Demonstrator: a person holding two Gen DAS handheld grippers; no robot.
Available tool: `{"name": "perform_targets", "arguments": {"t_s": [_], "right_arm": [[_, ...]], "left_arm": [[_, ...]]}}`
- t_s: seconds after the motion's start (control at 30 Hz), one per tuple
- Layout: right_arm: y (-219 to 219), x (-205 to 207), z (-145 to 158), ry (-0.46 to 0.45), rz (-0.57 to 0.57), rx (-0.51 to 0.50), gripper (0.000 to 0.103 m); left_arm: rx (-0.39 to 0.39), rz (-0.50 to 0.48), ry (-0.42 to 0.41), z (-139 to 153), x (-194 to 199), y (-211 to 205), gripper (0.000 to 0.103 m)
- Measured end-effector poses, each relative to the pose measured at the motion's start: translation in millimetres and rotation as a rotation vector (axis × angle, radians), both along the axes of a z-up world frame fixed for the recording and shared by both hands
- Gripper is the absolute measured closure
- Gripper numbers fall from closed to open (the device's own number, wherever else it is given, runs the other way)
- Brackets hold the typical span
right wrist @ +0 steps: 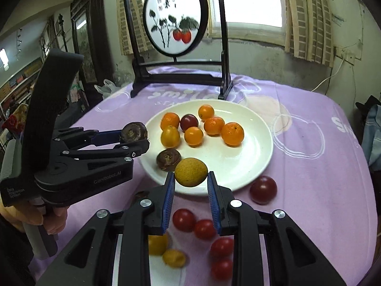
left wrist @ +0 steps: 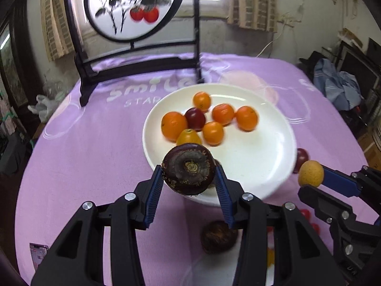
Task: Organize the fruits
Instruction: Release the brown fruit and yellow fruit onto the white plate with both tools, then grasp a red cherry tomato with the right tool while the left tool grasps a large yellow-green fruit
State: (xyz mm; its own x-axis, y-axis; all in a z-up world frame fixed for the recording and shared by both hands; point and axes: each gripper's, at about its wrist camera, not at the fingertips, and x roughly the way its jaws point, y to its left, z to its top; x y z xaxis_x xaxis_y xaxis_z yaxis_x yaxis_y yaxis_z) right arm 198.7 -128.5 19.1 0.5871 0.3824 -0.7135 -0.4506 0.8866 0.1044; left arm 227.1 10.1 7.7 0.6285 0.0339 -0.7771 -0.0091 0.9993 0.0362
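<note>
- Over the near-left rim of the white plate [right wrist: 257,128], our left gripper [left wrist: 188,172] is clamped on a dark brown water chestnut [left wrist: 188,169]; both blue pads touch its sides, and it hangs clear of the purple cloth [left wrist: 90,143].
- From the right wrist view, the same chestnut sits at the left gripper's tip, just left of the plate edge.
- On the plate's near-left edge lies a second brown chestnut [right wrist: 168,159], just beyond the fruit our right tool holds.
- Further back on the plate we see a cluster of orange fruits [right wrist: 232,134] with one dark red fruit [right wrist: 189,122] among them, several touching.
- Our right gripper [right wrist: 191,178] grips a yellow-green rough-skinned fruit [right wrist: 191,172] between its blue pads, held above the plate's near rim.
- Below that gripper, on the cloth, lie small red tomatoes [right wrist: 183,219] and two yellow fruits [right wrist: 157,244], partly hidden by the fingers.
- Right of the plate's near edge, a larger dark red fruit [right wrist: 263,190] rests alone on the cloth.
- Behind the plate stands a black-framed round painted screen [right wrist: 175,21].
- Motion blur softens the far fruit in the left wrist view.
</note>
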Motion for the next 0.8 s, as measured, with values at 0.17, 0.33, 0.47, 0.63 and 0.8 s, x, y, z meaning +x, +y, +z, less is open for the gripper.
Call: {"name": "perform_targets", "arguments": {"t_s": [0.17,0.33,0.47,0.63,0.8], "right_arm": [[14.3,29.3,-27.1,0.056,-0.001,-0.044,0.075],[20.8,47.2,-47.2,0.109,-0.014,-0.057,0.061],[11.5,38.8,-47.8,0.125,-0.036,-0.014,0.056],[-13.3,7.8,-31.5,0.094,-0.051,0.004,0.055],[-47.2,-27.7,-22.5,0.072,-0.084,0.000,0.053]], "left_arm": [[-0.006,0.037,0.050,-24.3,26.6,15.2,0.060],[0.022,0.033,0.044,-30.2,39.9,13.5,0.049],[0.036,0.014,0.005,-16.1,26.4,4.3,0.030],[0.030,0.000,-0.045,3.7,-6.9,-2.2,0.022],[-0.016,-0.005,-0.053,10.7,-44.7,-6.7,0.017]]}}
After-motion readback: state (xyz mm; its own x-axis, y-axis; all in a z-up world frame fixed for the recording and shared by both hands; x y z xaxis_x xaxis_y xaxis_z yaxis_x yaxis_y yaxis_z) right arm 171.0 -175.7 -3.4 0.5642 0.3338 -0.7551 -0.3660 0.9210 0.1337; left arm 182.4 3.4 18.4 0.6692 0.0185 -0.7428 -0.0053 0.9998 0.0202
